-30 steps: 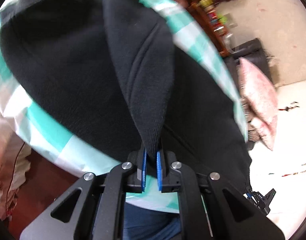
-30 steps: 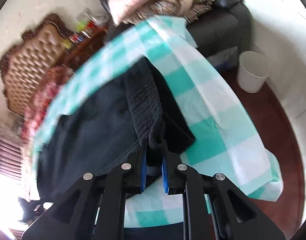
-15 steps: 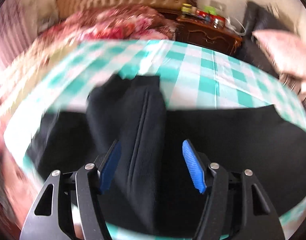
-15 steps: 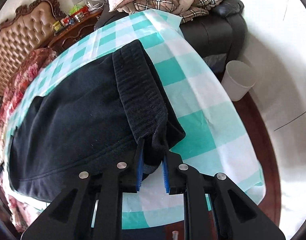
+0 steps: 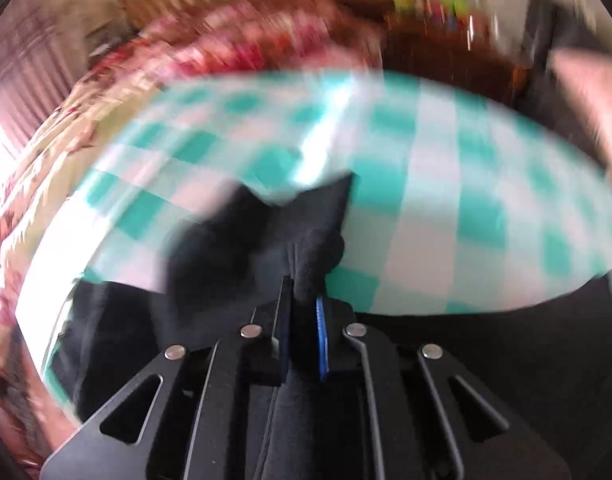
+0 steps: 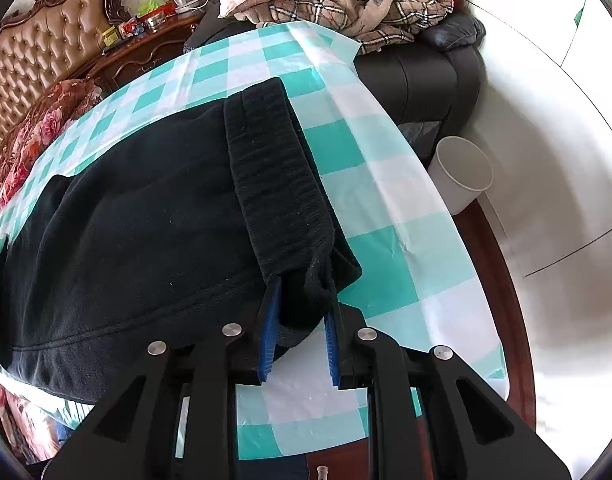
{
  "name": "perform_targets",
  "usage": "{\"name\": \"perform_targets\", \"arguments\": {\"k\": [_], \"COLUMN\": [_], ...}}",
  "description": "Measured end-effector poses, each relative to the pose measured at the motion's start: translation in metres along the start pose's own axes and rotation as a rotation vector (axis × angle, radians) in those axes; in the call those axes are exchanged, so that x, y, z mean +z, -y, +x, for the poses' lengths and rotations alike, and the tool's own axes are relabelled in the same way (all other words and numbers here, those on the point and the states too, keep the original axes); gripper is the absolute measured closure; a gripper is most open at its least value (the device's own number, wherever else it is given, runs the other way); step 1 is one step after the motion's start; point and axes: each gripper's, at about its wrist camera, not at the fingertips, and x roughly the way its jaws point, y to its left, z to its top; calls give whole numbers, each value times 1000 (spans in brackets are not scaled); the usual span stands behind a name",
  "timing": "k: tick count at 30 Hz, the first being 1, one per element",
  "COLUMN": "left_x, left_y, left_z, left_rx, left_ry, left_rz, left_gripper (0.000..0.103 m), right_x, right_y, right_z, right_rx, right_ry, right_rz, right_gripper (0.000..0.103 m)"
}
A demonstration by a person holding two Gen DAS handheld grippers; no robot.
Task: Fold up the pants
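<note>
Left claw (image 5: pixel 302 312) was wide open half a second ago, now clamped narrow on a dark fold of the pants (image 6: pixel 138 216); view is motion-blurred, so it's mid-swing. Right claw (image 6: pixel 300 308) has eased a bit wider but the waistband end (image 6: pixel 314 288) still sits between its pads, grip looks loose. Pants lie flat across the checked tabletop (image 6: pixel 386 248), waistband to the right. Reads as a re-grip for the next fold. Only container: white bin (image 6: pixel 462 176) on the floor beside the tabletop, contents not visible.

The pants (image 6: pixel 146 216) lie on the table (image 6: pixel 386 208), with a bin (image 6: pixel 462 172) right of it.
</note>
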Motion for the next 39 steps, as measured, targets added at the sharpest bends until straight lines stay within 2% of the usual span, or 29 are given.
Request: {"name": "perform_targets", "arguments": {"k": [1, 3, 4, 6, 8, 9, 10, 12, 13, 14, 18, 19, 21, 22, 25, 27, 29, 32, 33, 37, 39], "left_x": [-5, -19, -37, -68, -102, -118, -127, -137, -139, -140, -131, -128, -125, -123, -120, -121, -123, -134, -134, -120, -125], "left_y": [-34, -86, -125, -176, -219, -234, -244, -255, -258, -258, -254, -251, -248, -248, -249, -251, -251, -257, -258, -252, -254], "left_z": [-28, -54, -63, -60, -39, -32, -26, -20, -17, -14, 2, 6, 11, 5, -34, -54, -58, -33, -32, -67, -69], "left_rx": [-44, -100, -143, -169, -197, -238, -289, -347, -381, -407, -440, -431, -385, -391, -398, -402, -378, -361, -362, -366, -358], "left_ry": [63, 116, 128, 108, 26, 4, -7, -4, 3, 3, -23, -31, -57, -50, 2, 23, 19, -75, -78, 2, -11], "left_rz": [-102, -271, -391, -531, -632, -696, -738, -801, -828, -838, -848, -827, -804, -815, -823, -820, -793, -836, -834, -777, -792], "left_gripper": [93, 94, 94, 94, 93, 92, 76, 65, 62, 61, 63, 69, 96, 96, 96, 96, 96, 96, 96, 96, 96], "right_x": [0, 0, 0, 1, 2, 3, 4, 5, 5, 6, 6, 7, 8, 9, 16, 21, 23, 21, 22, 27, 27], "right_y": [0, 0, 0, 0, 1, 1, 2, 4, 5, 5, 7, 7, 5, 4, 8, 12, 10, 6, 7, 8, 8], "right_z": [0, 0, 0, 0, 1, 1, 0, 0, 0, -1, -2, -2, -4, -8, -28, -39, -37, -22, -23, -35, -33], "right_rx": [0, 0, 0, 3, 6, 9, 12, 18, 16, 7, -3, -3, 1, -2, 53, 90, 75, 33, 35, 72, 67], "right_ry": [-1, 0, 0, -3, -9, -14, -18, -26, -26, -26, -22, -20, -9, 1, 28, 37, 31, -3, -2, 29, 34], "right_rz": [1, 3, 4, 4, -1, -2, 1, 21, 30, 41, 53, 52, 44, 37, 59, 74, 56, 41, 41, 39, 33], "right_gripper": [88, 88, 88, 88, 88, 88, 88, 87, 78, 63, 61, 66, 75, 88, 94, 95, 95, 95, 95, 96, 96]}}
